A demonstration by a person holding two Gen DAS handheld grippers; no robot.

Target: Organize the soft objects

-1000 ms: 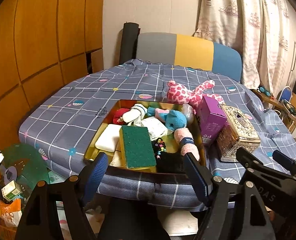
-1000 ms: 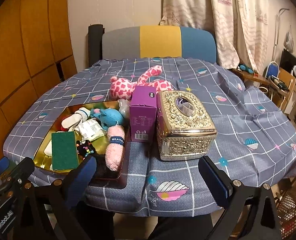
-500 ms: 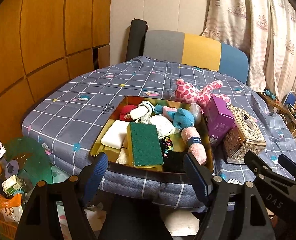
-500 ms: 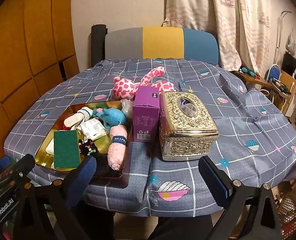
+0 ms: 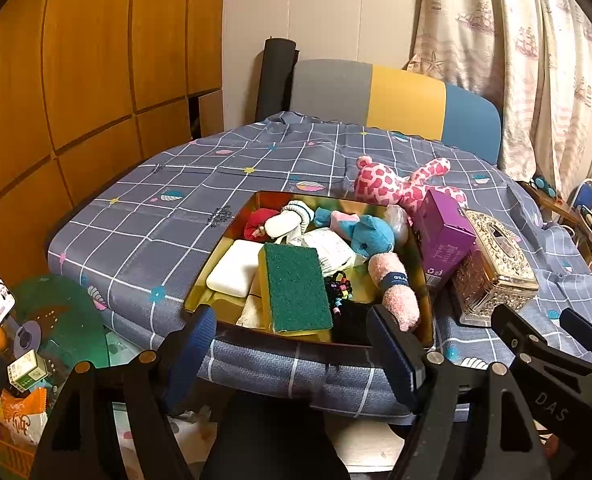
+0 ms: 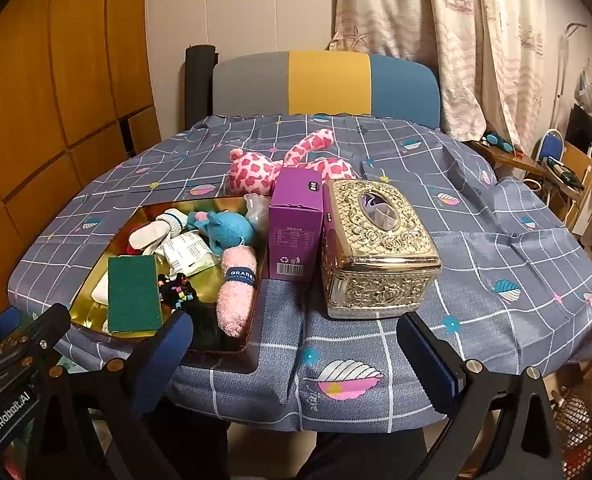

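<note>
Soft things are lying heaped in a gold tray (image 5: 232, 236) near the front edge of a table covered with a grey checked cloth (image 5: 144, 232). Nearest, both grippers are hovering just off that edge, touching nothing: the left gripper (image 5: 296, 344) is facing the tray with its blue-padded fingers spread wide apart and empty, and the right gripper (image 6: 296, 344) is sitting beside it, its fingers likewise wide apart, pointing at the cloth in front of a gold tissue box (image 6: 376, 248). In the front of the tray a green sponge (image 5: 296, 286) is resting on top of the pile, with a white bar (image 5: 234, 268) just to its left, a bunch of coloured beads (image 5: 340, 288) to its right and a rolled pink towel (image 5: 394, 284) with a dark band along the right wall. Behind them a blue plush toy (image 5: 370, 234), a white sock (image 5: 288, 220) and something red (image 5: 258, 220) are filling the far end. A purple box (image 6: 296, 228) is standing upright between the tray and the tissue box, touching both. Farther back, a pink spotted plush toy (image 6: 264, 168) is lying on the cloth outside the tray, and a grey, yellow and blue chair back (image 6: 328, 82) is standing behind the table.
</note>
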